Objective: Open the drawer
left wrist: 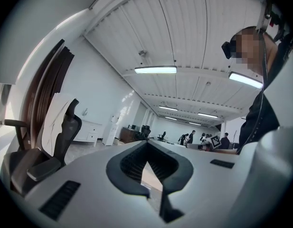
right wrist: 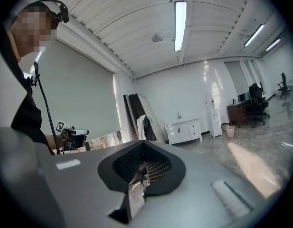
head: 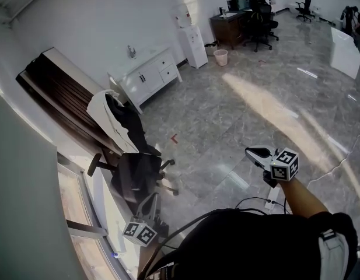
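The white cabinet (head: pixel 147 74) with its drawers (head: pixel 166 66) stands against the far wall, well away from both grippers. It shows small in the left gripper view (left wrist: pixel 89 129) and in the right gripper view (right wrist: pixel 184 129). My left gripper (head: pixel 149 202) is low at the bottom left, beside an office chair, with its jaws together and nothing between them (left wrist: pixel 147 156). My right gripper (head: pixel 254 152) is held out over the open floor at the right, pointing toward the cabinet side of the room. Its jaws (right wrist: pixel 144 158) are also together and hold nothing.
A black office chair (head: pixel 130 156) draped with a white garment stands between me and the cabinet. Dark panels (head: pixel 63 95) lean on the left wall. A water dispenser (head: pixel 193 42) and waste bin (head: pixel 221 57) stand right of the cabinet. A cable and power strip (head: pixel 273 200) lie near my feet.
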Available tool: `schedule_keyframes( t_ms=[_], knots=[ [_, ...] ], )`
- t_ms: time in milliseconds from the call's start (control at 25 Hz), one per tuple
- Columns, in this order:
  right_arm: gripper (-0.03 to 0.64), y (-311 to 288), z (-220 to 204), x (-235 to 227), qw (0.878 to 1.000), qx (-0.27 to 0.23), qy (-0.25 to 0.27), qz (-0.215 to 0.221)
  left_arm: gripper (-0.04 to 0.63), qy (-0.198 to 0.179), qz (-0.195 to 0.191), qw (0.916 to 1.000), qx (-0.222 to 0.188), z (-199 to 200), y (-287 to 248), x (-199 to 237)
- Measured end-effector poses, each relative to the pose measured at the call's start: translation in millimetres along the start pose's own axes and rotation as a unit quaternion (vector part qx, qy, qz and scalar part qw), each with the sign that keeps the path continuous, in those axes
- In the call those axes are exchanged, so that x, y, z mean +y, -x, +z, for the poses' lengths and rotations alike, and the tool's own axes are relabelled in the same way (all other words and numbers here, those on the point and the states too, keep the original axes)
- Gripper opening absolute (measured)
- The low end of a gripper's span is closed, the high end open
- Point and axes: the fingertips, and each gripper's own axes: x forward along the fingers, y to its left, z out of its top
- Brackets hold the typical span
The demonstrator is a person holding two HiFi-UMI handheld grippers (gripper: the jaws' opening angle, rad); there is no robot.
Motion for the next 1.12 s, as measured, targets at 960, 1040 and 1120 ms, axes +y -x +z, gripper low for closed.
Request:
schedule_keyframes(
  t_ms=[960, 1040, 1120],
  knots=[
    [-0.006, -217.9, 55.3, 38.4, 0.996, 0.006, 0.028, -0.084, 0.0, 0.027, -0.091, 0.9955, 0.001, 81.9, -55.8, 247.3],
    [-0.006, -225.2, 54.4, 28.8, 0.996, 0.008, 0.024, -0.088, 0.0, 0.028, -0.093, 0.9952, 0.005, 80.2, -66.0, 254.2],
    [-0.006, -230.8, 55.5, 15.3, 0.996, 0.007, 0.02, -0.089, 0.0, 0.027, -0.094, 0.9951, 0.008, 79.3, -79.6, 257.5]
  ],
)
